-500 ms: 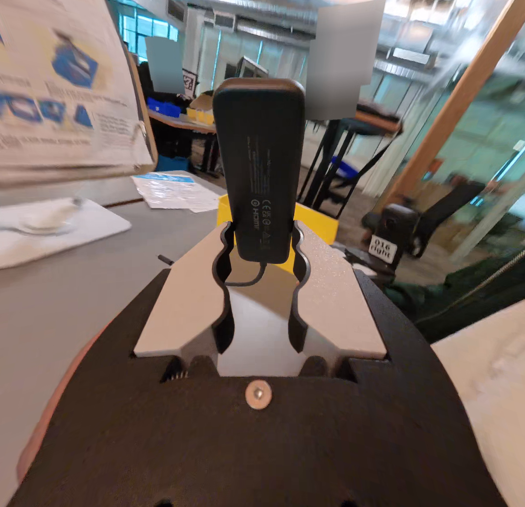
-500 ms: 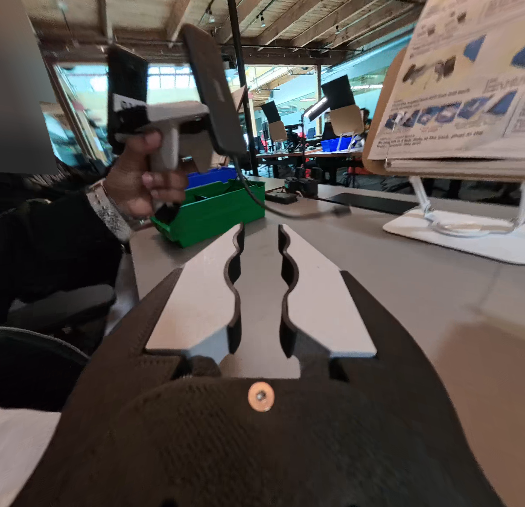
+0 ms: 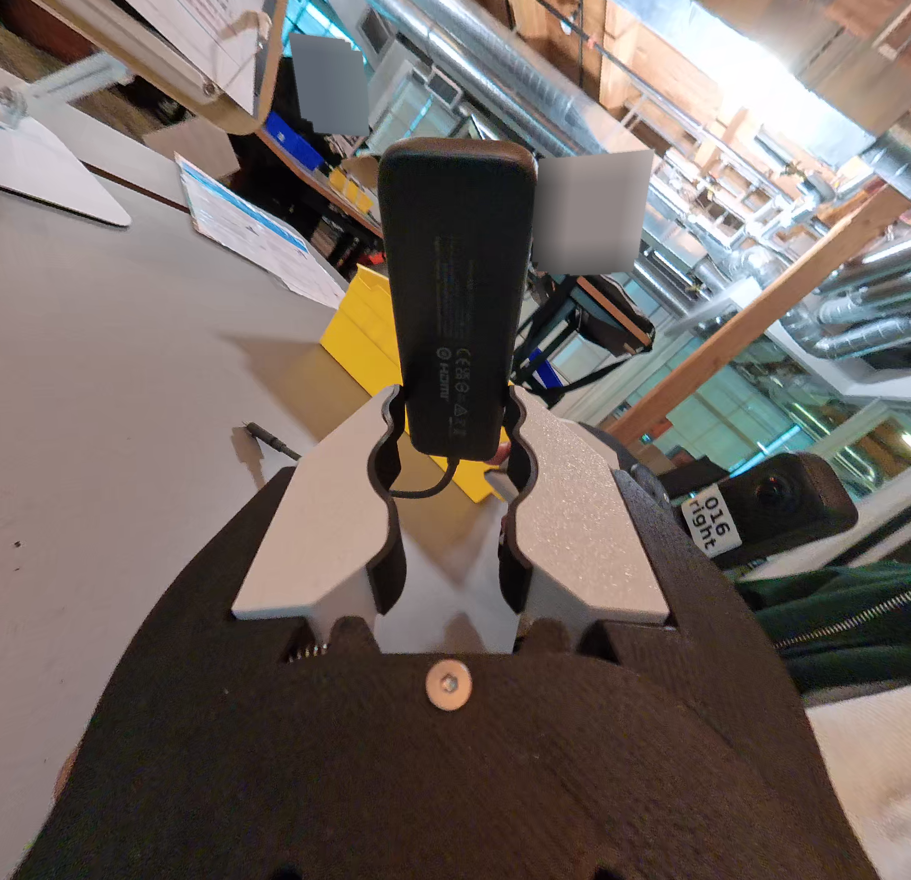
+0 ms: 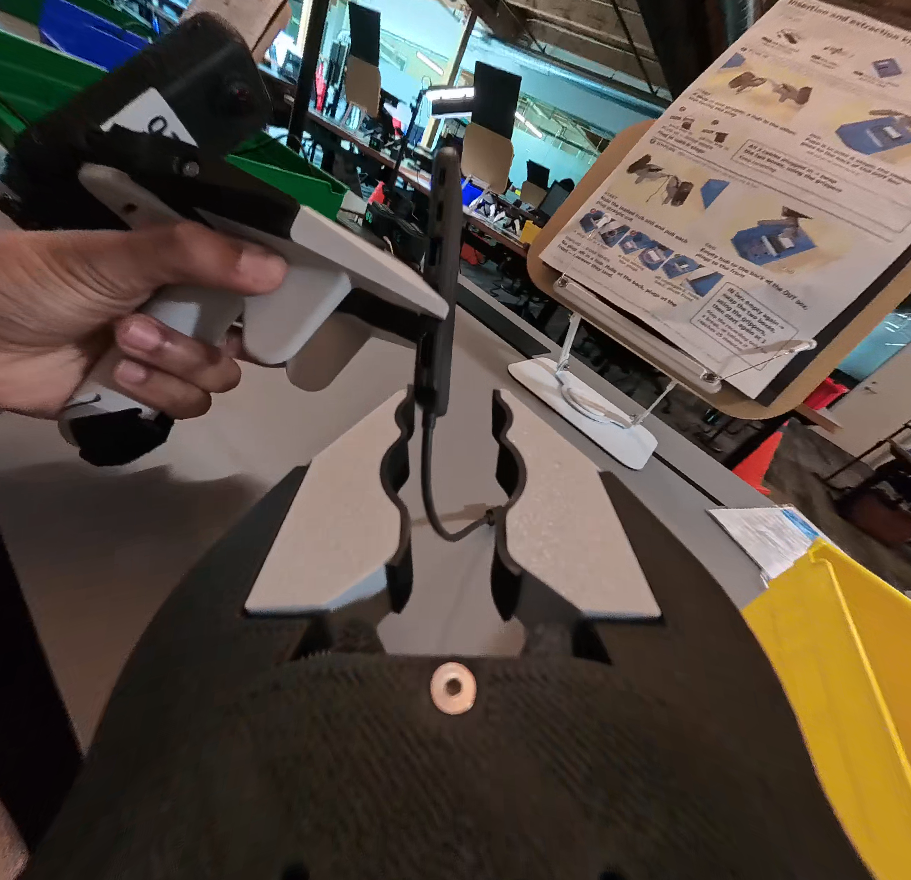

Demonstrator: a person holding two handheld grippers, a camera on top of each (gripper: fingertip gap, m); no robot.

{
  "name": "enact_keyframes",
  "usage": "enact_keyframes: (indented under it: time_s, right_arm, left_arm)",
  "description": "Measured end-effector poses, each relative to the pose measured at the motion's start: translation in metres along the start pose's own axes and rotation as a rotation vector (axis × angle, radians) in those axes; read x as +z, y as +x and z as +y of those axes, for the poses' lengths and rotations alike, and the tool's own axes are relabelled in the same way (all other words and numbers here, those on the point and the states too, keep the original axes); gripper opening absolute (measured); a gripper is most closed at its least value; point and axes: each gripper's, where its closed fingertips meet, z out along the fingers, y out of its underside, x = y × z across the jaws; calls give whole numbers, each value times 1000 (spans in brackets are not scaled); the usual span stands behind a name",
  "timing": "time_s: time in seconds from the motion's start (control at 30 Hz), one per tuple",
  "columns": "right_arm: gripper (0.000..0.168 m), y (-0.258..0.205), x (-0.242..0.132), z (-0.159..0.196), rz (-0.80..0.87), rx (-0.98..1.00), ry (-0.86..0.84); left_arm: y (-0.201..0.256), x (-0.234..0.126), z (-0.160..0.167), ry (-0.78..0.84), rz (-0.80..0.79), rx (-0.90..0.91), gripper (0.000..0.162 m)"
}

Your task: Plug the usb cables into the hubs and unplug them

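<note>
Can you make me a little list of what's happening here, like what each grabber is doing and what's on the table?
left gripper: shut on the black USB hub, held up above the table
hub cable: hangs from the hub's lower end, loops toward the right gripper
right gripper: open, empty, pointed at the hub
hand: holds the left gripper's handle
grey table: holds a yellow bin, a green bin and an instruction sheet on a stand
plugged in: nothing visible in the hub's side ports
</note>
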Motion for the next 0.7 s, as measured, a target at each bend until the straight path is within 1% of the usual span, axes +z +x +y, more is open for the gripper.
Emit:
enact_keyframes:
  time_s: [0.1,0.3,0.33,0.4,0.5,0.57,0.63,0.7]
  right_arm:
    - [34,-6,0,1,-26,0,-3]
    - [34,-4,2,8,-9,-9,-31]
    - [31,-1,2,9,6,-17,-31]
    - [13,0,1,8,12,-41,-24]
    - [10,2,0,4,-5,-64,-32]
    - [10,4,-2,-2,-30,13,-13]
    - [10,10,-5,-6,-48,133,6]
    - [11,16,-6,-6,-59,214,22]
  left_arm:
    - [-1,0,-1,25,-26,5,39]
    - [17,10,21,-15,32,-36,39]
    - [20,13,26,-28,42,-40,38]
    - [23,15,32,-36,49,-42,40]
    - [28,14,29,-26,100,-20,42]
    - [35,12,25,-9,154,21,39]
    - [39,10,22,9,193,53,40]
    - [38,8,20,13,217,31,39]
